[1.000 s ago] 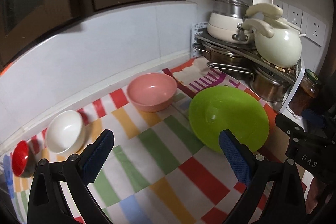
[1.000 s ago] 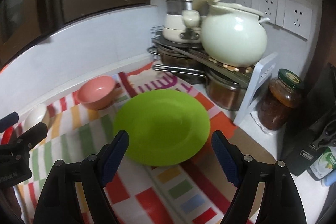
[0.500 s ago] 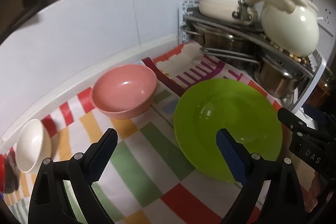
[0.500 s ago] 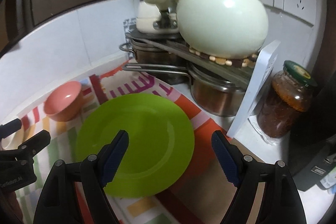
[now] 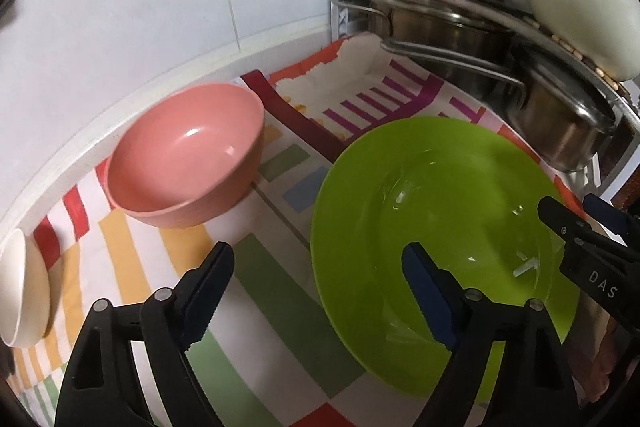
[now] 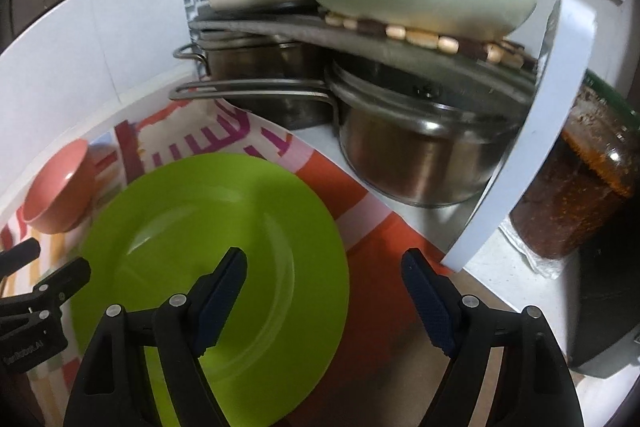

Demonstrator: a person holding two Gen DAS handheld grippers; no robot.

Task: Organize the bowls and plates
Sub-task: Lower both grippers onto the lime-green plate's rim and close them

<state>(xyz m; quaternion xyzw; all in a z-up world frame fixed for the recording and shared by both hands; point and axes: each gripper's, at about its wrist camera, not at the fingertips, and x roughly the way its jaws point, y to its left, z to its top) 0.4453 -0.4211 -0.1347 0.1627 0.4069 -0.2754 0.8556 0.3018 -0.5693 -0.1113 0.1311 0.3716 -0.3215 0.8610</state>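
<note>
Left gripper (image 5: 316, 277): jaws apart, nothing between the pads; they have just been closing. The near-left rim of the green plate (image 5: 432, 227) lies under its right-hand finger, so the plate sits ahead and to the right of this claw.

Right gripper (image 6: 324, 281): jaws apart and closing slightly, nothing clamped. The plate's right rim lies between its fingers, the plate body ahead and to the left. Both claws flank the plate from opposite sides; judged from this, the right one is better aligned on the rim.

The plate is round, so no long axis governs the grip.

The pink bowl (image 5: 188, 159) stands farther off, ahead-left of the left claw, apart from the plate.

Legible writing: "DAS" on the right gripper's body in the left view.
</note>
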